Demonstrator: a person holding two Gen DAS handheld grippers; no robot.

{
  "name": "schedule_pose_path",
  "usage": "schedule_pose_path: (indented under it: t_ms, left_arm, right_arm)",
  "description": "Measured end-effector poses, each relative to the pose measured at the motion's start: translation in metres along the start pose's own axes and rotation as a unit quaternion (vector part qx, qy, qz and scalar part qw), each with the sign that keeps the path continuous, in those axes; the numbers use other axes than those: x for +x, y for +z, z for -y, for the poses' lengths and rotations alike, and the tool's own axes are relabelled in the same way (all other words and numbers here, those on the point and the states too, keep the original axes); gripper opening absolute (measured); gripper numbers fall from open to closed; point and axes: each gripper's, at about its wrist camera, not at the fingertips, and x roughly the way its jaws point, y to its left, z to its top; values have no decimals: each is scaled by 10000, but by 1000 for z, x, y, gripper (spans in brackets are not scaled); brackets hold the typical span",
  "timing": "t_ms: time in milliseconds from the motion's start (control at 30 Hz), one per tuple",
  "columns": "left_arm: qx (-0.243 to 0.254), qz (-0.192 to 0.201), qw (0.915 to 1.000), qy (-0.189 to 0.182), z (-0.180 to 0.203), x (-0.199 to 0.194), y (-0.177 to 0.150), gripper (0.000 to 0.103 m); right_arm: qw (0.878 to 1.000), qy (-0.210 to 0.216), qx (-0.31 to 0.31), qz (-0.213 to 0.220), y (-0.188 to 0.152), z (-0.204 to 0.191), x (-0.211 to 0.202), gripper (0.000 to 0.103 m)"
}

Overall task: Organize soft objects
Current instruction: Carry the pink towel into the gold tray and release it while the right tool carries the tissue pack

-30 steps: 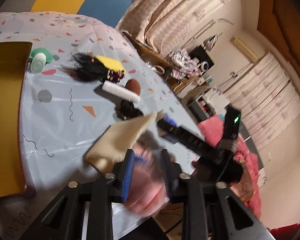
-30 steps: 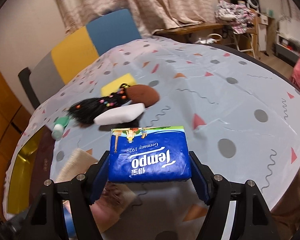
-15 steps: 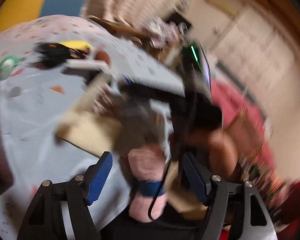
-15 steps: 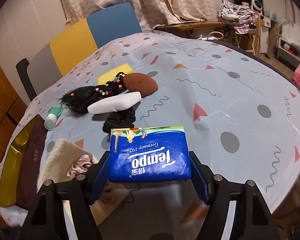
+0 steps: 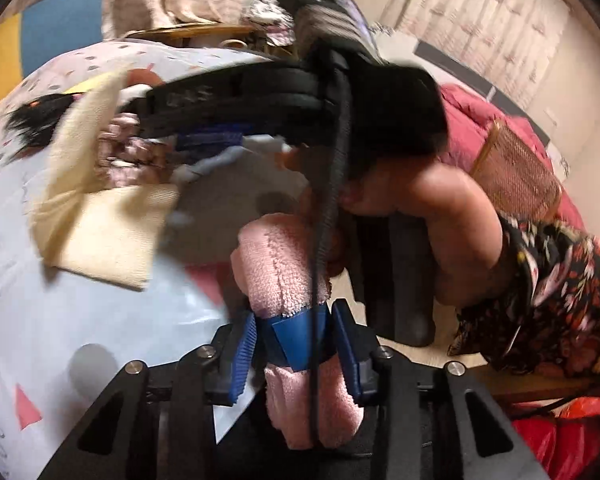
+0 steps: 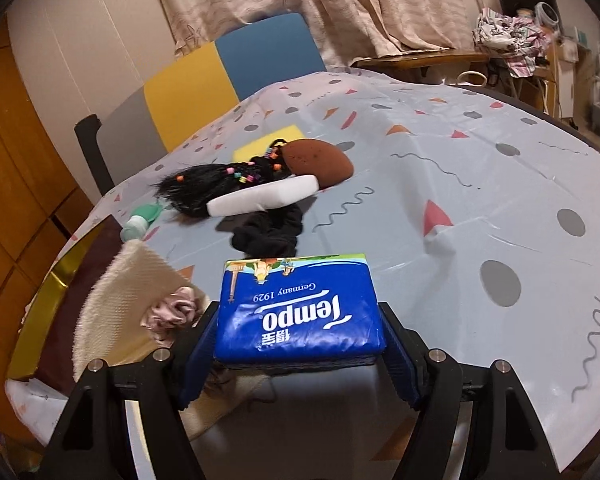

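My left gripper (image 5: 296,354) is shut on a rolled pink towel (image 5: 278,256) with a blue band, held at the table's near edge. My right gripper (image 6: 300,354) is shut on a blue Tempo tissue pack (image 6: 298,314) just above the table. A cream knitted cloth (image 6: 120,296) with a pink scrunchie (image 6: 172,310) on it lies left of the pack; it also shows in the left wrist view (image 5: 100,232). Farther back lie a black scrunchie (image 6: 268,230), a white sponge (image 6: 260,200), a black wig (image 6: 204,180), a brown puff (image 6: 318,162) and a yellow sponge (image 6: 268,144).
A gold-rimmed brown box (image 6: 48,292) sits at the table's left edge. A mint green bottle (image 6: 140,220) lies by the wig. A blue and yellow chair (image 6: 228,68) stands behind the table. The right gripper's body and the person's arm (image 5: 420,216) fill the left wrist view.
My left gripper swung right, dropped off the pink towel, opened wide, then shut on it again lower down. My right gripper kept the tissue pack and moved slightly forward over the table.
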Motion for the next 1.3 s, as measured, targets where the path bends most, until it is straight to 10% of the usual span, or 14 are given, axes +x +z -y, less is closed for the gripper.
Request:
schedule_pose_path:
  t_ms: [467, 667, 800, 1033, 1300]
  left_arm:
    - [-1434, 761, 9765, 1415, -84, -63, -8, 42]
    - [-1110, 846, 9856, 953, -67, -86, -16, 71]
    - [-1038, 882, 9881, 708, -63, -98, -25, 72]
    - [-2136, 1573, 9634, -384, -93, -129, -26, 83]
    - [-1400, 578, 9809, 1221, -72, -67, 12, 78]
  right_arm:
    - [9986, -260, -129, 431, 19, -43, -13, 74]
    - [9987, -307, -59, 393, 14, -38, -13, 74]
    - [9988, -328, 89, 341, 14, -29, -12, 74]
    - [9945, -746, 380, 637, 23, -1, -27, 74]
    - [9922, -746, 529, 842, 33, 7, -51, 74]
